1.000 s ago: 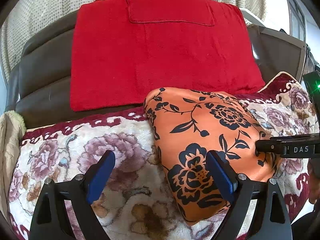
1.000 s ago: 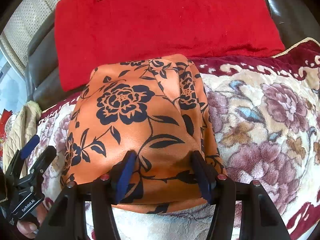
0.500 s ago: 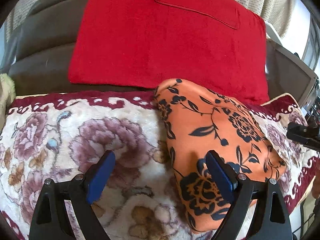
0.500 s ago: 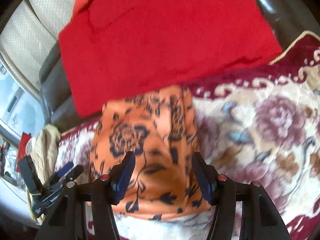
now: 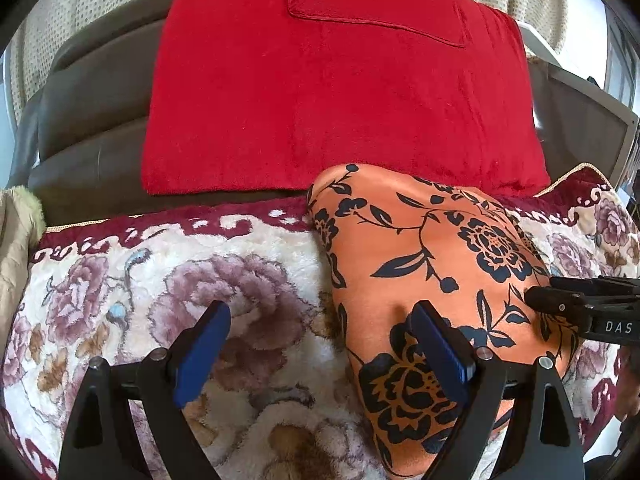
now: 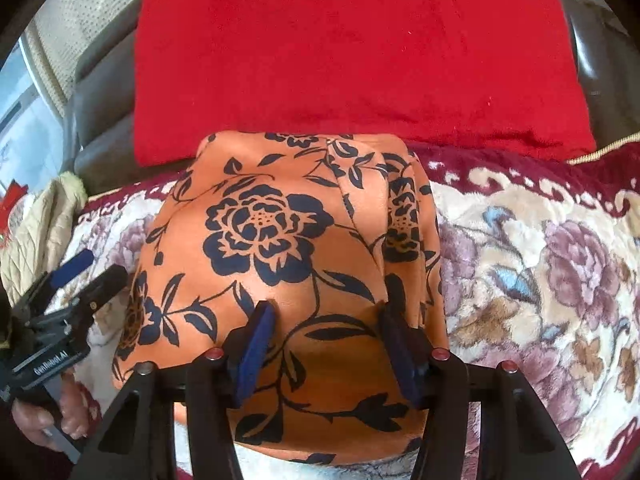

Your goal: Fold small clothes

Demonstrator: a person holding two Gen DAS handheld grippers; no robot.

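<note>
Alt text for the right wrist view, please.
The right tongs press down on a folded orange cloth with black flowers, lying on a floral blanket. A red towel hangs over the sofa back behind; the left tongs stand open at the cloth's left edge.

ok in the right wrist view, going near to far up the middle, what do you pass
right claw → orange floral cloth → red towel
</note>
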